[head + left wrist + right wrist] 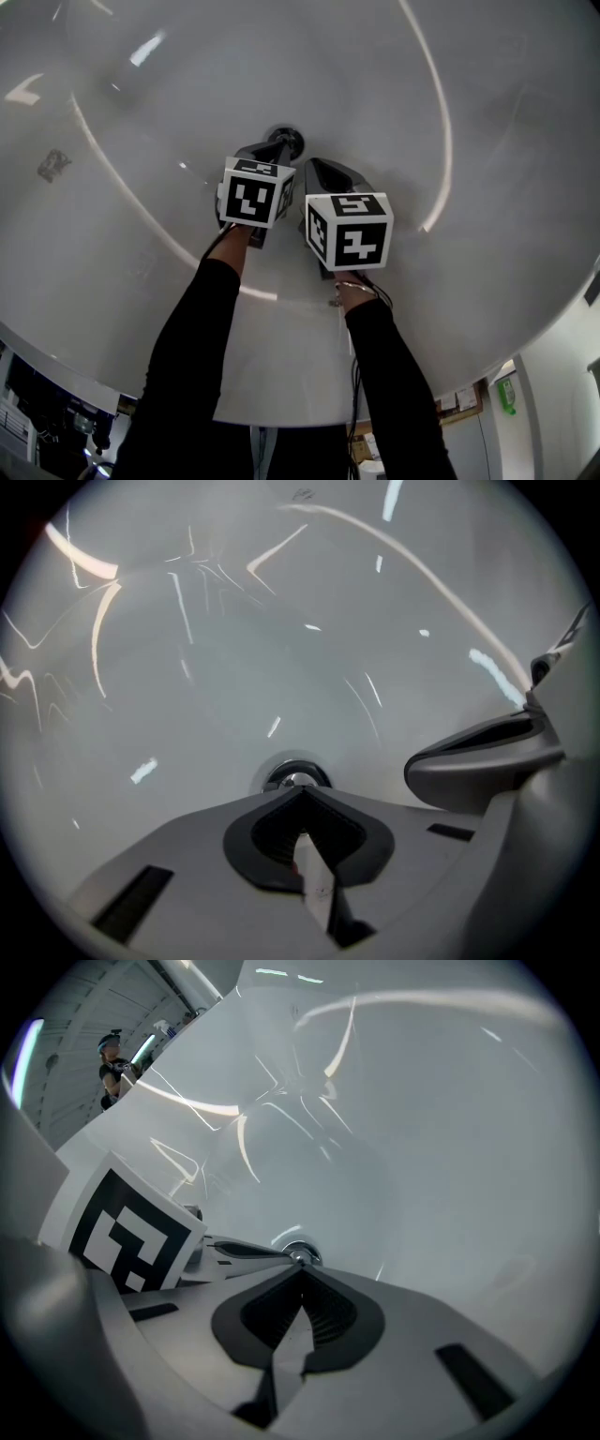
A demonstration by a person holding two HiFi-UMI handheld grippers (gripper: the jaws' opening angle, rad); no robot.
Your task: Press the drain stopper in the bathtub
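The chrome drain stopper point(289, 141) sits in the floor of the white bathtub point(487, 187). My left gripper point(279, 148) is shut, and its tip rests at the stopper's near edge; I cannot tell whether it presses down. Its own view shows the stopper point(296, 777) just beyond the closed left gripper point(302, 793). My right gripper point(314, 169) is also shut and empty, a little to the right of and short of the stopper. From the right gripper point(302, 1271) I see the stopper point(299, 1250) and the left gripper's marker cube point(131, 1232) beside it.
Smooth tub walls curve up on all sides. The near tub rim point(281, 412) runs below my arms, with room clutter past it. A person point(112, 1061) stands far off beyond the tub's edge.
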